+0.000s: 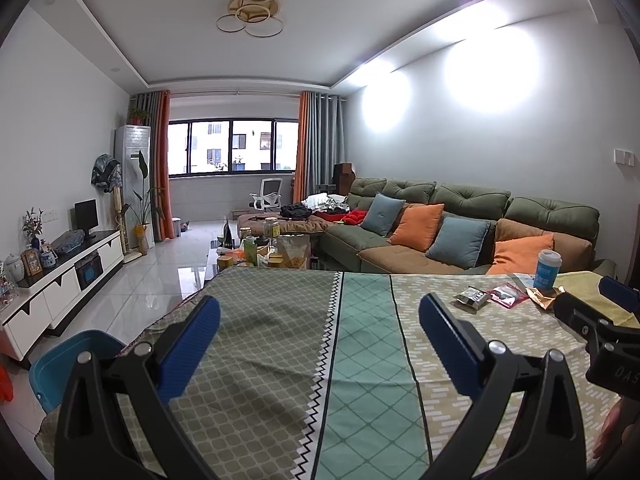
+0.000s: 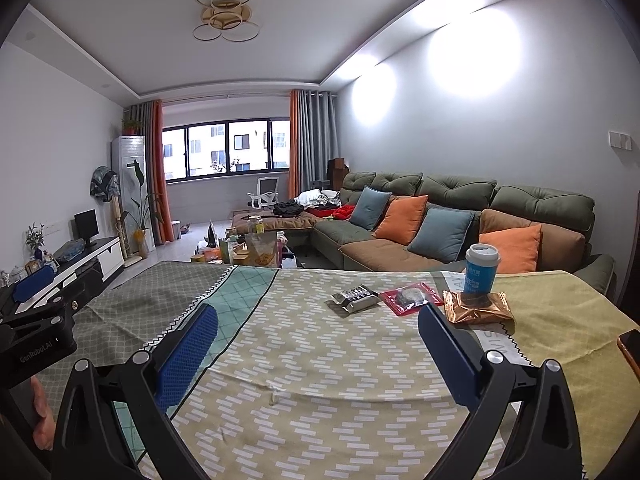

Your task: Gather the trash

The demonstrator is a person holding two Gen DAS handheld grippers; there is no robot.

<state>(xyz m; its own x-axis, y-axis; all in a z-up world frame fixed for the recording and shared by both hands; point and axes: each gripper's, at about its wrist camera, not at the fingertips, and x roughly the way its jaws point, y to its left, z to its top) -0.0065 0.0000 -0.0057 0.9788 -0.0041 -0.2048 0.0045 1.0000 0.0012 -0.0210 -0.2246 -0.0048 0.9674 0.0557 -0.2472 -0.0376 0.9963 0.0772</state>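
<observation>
Three empty snack wrappers lie on the patterned tablecloth (image 2: 304, 352): a silver-black one (image 2: 354, 298), a red one (image 2: 412, 298) and a gold one (image 2: 478, 308). A blue-and-white paper cup (image 2: 481, 268) stands on the gold wrapper's far end. My right gripper (image 2: 318, 344) is open and empty, a short way in front of the wrappers. My left gripper (image 1: 320, 340) is also open and empty over bare cloth, with the wrappers (image 1: 472, 297) far to its right. A blue bin (image 1: 68, 364) sits on the floor off the table's left edge.
A dark phone (image 2: 632, 348) lies at the table's right edge. Beyond the table are a cluttered coffee table (image 1: 260, 252), a green sofa (image 1: 460, 216) with cushions, and a white TV cabinet (image 1: 60, 284) along the left wall.
</observation>
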